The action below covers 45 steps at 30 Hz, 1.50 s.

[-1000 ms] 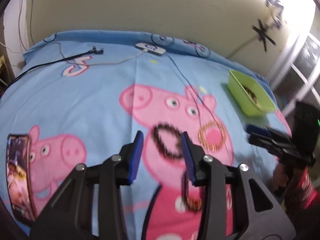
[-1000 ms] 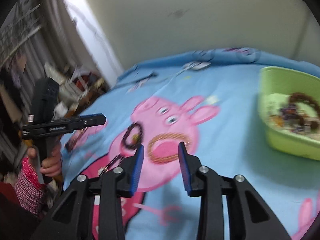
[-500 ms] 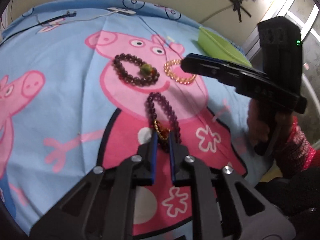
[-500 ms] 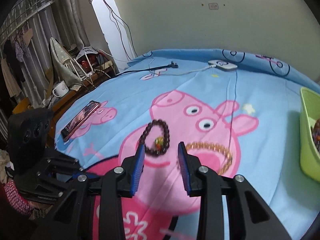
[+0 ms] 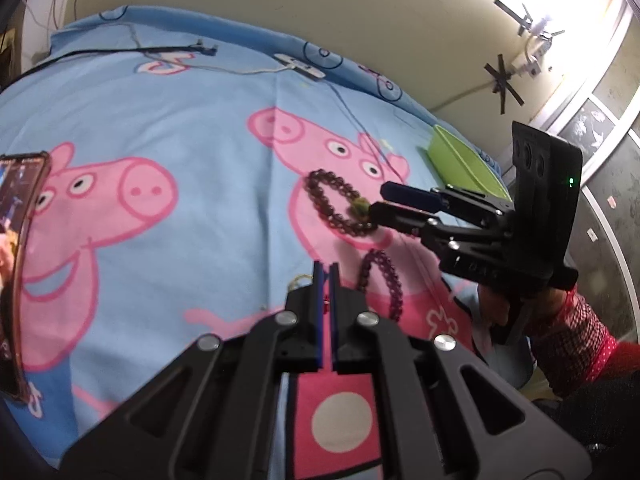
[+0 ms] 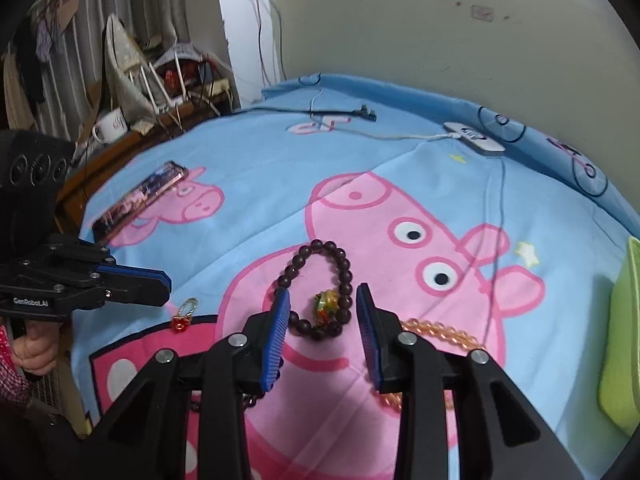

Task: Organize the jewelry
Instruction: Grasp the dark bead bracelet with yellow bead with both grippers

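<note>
1. Surface: a bed with a blue cartoon-pig sheet stands with its far edge against a cream wall.
2. Far edge: a black cable and a white charger block lie on the sheet.
3. Left edge: a phone lies flat, screen up.
4. Right edge: a green bin sits on the sheet, well apart from the loose jewelry.
5. Middle of the bed, on the large pink pig print:
   - A dark bead bracelet lies flat, with a green-yellow charm on its near side.
   - An amber bead bracelet lies just beside it, toward the right edge.
   - A purple bead bracelet lies nearer the near edge.
   - A small gold ring with a red stone lies toward the left edge, apart from the bracelets.
6. Left gripper: the jaws have just been closing and now leave only a thin slit. A red speck shows in the slit and a gold loop shows just left of the tips. The right wrist view shows the ring on the sheet just beside the tips. Whether the pads pinch it cannot be told.
7. Right gripper: the jaws stand partly open and hold nothing. They point down over the near side of the dark bead bracelet, and the charm shows between the blue pads. Contact with the beads cannot be told.
</note>
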Tool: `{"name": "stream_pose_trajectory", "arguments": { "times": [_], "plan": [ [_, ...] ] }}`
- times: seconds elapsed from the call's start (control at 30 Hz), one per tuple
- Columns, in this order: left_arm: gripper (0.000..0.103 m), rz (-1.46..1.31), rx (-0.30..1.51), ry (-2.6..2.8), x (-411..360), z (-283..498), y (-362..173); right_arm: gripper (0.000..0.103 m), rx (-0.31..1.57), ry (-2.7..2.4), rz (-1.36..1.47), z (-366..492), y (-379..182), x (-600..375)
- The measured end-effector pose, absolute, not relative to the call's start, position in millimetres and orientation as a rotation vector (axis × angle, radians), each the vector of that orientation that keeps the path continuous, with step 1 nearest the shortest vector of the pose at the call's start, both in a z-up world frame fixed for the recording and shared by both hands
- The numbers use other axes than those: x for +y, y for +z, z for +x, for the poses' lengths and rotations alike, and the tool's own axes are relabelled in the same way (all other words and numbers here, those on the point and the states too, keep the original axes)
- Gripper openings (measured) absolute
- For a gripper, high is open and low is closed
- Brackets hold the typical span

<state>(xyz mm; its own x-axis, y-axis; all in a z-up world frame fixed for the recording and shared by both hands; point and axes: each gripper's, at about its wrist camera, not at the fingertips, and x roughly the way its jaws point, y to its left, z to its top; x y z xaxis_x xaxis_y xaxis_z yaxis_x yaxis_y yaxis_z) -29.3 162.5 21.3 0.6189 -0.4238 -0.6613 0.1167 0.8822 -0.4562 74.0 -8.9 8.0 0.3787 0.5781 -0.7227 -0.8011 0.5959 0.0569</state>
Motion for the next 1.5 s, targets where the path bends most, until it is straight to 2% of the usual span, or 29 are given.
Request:
{"name": "stream_pose_trajectory", "arguments": {
  "times": [0.03,0.1,0.4,0.67,0.8,0.9,0.93,0.97,1.03,1.07,1.3,1.33,1.37,1.5],
  "plan": [
    [0.002,-0.395,0.86,-0.319,161.7,-27.0,18.0,0.013,0.785,0.897,-0.341,74.6,4.7,-5.6],
    [0.002,-0.391,0.88,-0.311,161.0,-23.4,10.6,0.0,0.795,0.904,-0.344,76.0,3.3,-1.7],
    [0.002,-0.413,0.901,-0.287,166.7,-18.9,1.4,0.0,0.759,0.924,-0.155,66.8,30.7,-34.8],
    [0.002,-0.446,0.847,-0.372,160.8,-11.8,29.4,0.0,0.796,0.927,-0.077,57.0,24.6,-60.6],
    [0.002,-0.39,0.838,-0.367,148.5,-1.2,44.3,0.0,0.848,0.9,0.007,65.7,16.6,-81.3],
    [0.003,-0.338,0.865,-0.335,147.7,-2.2,48.7,0.0,0.821,0.907,0.042,62.7,21.8,-94.5],
    [0.009,-0.336,0.891,-0.318,150.1,-3.7,46.3,0.0,0.818,0.912,0.05,62.1,22.4,-97.5],
    [0.023,-0.341,0.912,-0.297,152.7,-6.0,43.1,0.0,0.817,0.915,0.055,62.0,22.0,-99.1],
    [0.04,-0.363,0.932,-0.255,159.2,-12.1,35.9,0.0,0.82,0.925,0.064,62.2,19.2,-101.1],
    [0.04,-0.369,0.935,-0.243,161.2,-15.9,33.0,0.0,0.823,0.93,0.069,62.5,17.3,-101.4],
    [0.038,-0.287,0.955,-0.213,144.1,-24.5,19.9,0.0,0.837,0.96,0.081,62.2,11.6,-100.3],
    [0.016,-0.239,0.967,-0.196,138.0,-21.5,14.9,0.0,0.831,0.96,0.084,61.0,13.2,-101.7],
    [0.011,-0.206,0.966,-0.172,135.7,-20.2,12.0,0.0,0.825,0.962,0.087,62.5,14.7,-103.2],
    [0.011,-0.229,0.969,-0.206,135.2,-15.2,17.3,0.0,0.786,0.954,0.117,64.0,25.9,-115.3]
  ]
}}
